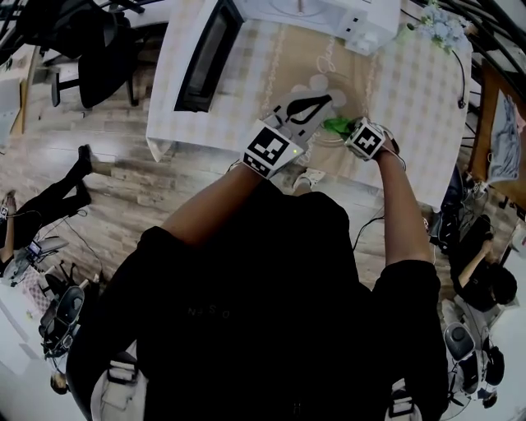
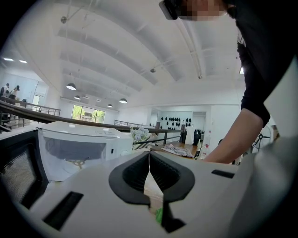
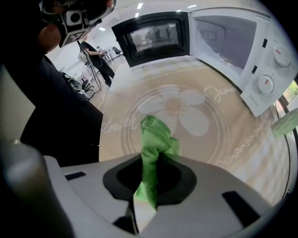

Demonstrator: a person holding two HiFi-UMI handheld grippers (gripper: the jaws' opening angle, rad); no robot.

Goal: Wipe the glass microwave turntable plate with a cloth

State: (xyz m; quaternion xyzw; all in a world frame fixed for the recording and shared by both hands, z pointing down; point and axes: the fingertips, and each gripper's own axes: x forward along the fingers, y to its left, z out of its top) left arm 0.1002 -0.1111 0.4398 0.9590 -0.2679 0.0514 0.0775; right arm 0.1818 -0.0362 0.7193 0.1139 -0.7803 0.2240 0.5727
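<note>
Much of the green cloth point(image 3: 156, 135) hides inside the right claw point(image 3: 150, 163).

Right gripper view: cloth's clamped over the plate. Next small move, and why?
Probably lower the right tongs until the green cloth presses on the glass plate, then sweep. The cloth is clamped and bunched over the plate's near side, and contact isn't clear.

Cursive script on tablecloth point(image 3: 153, 74), illegible

In your head view, the left gripper point(image 1: 335, 101) and right gripper point(image 1: 345, 127) cover most of the clear round glass turntable plate point(image 1: 319, 82). The white microwave point(image 1: 329, 16) is cropped at the top.
</note>
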